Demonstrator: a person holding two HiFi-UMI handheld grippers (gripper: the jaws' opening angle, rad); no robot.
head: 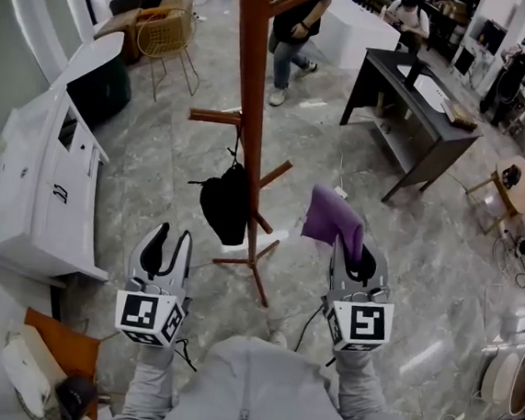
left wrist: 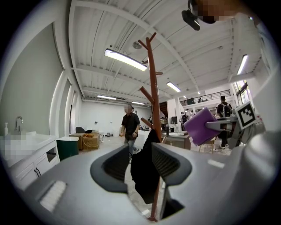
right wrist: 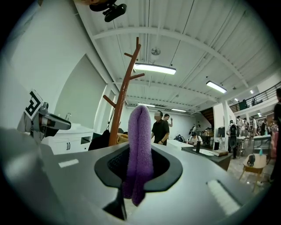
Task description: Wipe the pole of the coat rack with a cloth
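Observation:
The brown wooden coat rack stands on the marble floor straight ahead, its pole rising between both grippers. A black bag hangs from a low peg. My right gripper is shut on a folded purple cloth, held to the right of the pole and apart from it; the cloth stands up between the jaws. My left gripper is open and holds nothing, left of the rack's base; the bag shows through its gap.
A white cabinet with a sink runs along the left. A dark desk stands at the back right, a wicker chair at the back left. A person stands behind the rack. The rack's feet spread on the floor.

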